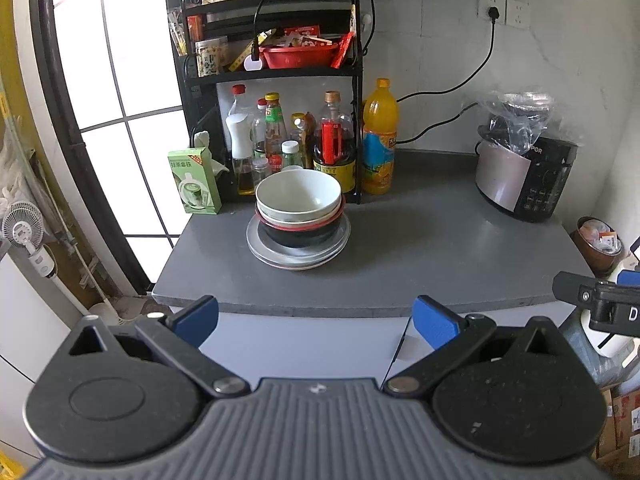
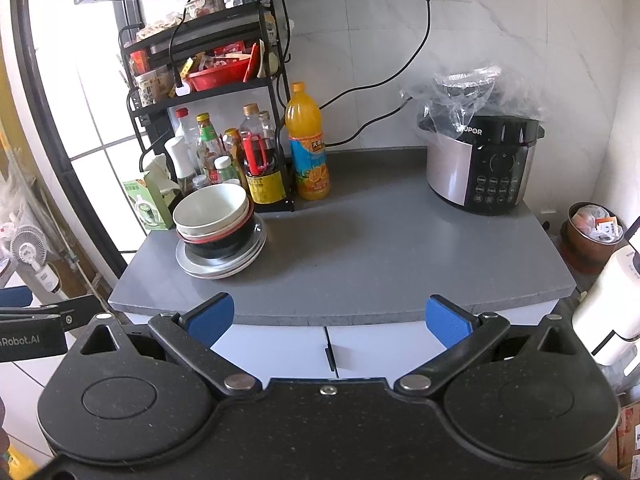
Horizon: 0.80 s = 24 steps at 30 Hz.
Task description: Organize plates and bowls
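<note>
One stack of dishes stands on the grey countertop (image 1: 420, 248) in front of the bottle rack. A white bowl (image 1: 298, 194) tops it, nested in another pale bowl, then a black bowl with a red rim (image 1: 300, 232), all on a few metal and white plates (image 1: 298, 256). The right wrist view shows the same white bowl (image 2: 210, 208) and plates (image 2: 220, 264) at the counter's left. My left gripper (image 1: 316, 322) hangs open before the counter's front edge, nothing between its blue pads. My right gripper (image 2: 330, 320) is open too, off the front edge, empty.
A black rack (image 1: 272, 80) holds sauce bottles and a red basket. Beside it stand an orange juice bottle (image 1: 378, 140) and a green box (image 1: 194, 182). A rice cooker (image 2: 480, 164) under a plastic bag sits at the back right. A window fills the left.
</note>
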Each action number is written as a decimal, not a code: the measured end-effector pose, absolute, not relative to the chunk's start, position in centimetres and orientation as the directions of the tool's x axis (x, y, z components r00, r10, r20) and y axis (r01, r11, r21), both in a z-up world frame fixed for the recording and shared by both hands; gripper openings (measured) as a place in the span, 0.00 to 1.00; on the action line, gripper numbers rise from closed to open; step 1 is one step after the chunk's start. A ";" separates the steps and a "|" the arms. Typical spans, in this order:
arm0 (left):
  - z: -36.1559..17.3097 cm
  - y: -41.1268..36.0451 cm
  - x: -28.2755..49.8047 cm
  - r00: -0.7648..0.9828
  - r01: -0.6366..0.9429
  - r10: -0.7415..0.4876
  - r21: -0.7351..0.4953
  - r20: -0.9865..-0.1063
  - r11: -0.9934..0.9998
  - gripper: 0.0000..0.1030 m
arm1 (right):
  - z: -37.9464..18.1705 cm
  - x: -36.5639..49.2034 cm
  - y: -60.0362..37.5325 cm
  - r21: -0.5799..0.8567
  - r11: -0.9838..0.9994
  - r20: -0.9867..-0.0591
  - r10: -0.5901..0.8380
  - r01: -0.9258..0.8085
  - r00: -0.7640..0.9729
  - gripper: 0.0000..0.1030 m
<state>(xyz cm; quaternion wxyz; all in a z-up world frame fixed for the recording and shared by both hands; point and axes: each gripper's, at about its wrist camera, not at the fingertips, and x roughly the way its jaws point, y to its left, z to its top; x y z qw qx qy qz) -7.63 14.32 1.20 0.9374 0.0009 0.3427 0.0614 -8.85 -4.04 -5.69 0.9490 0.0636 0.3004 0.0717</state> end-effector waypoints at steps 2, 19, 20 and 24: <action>1.3 14.3 -7.6 0.762 -0.111 0.113 0.044 -0.637 0.993 1.00 | -5.6 -8.8 -4.0 0.157 0.982 -0.558 0.174 -0.102 0.811 1.00; 1.4 14.8 -7.0 0.766 -0.121 0.106 0.019 -0.635 0.992 1.00 | -5.2 -8.5 -4.0 0.151 0.983 -0.547 0.174 -0.108 0.819 1.00; 1.4 14.8 -7.0 0.765 -0.122 0.107 0.021 -0.635 0.992 1.00 | -5.2 -8.4 -3.9 0.151 0.983 -0.548 0.174 -0.108 0.818 1.00; 1.4 14.8 -6.9 0.763 -0.124 0.107 0.018 -0.637 0.992 1.00 | -5.2 -8.4 -3.8 0.148 0.983 -0.549 0.172 -0.107 0.818 1.00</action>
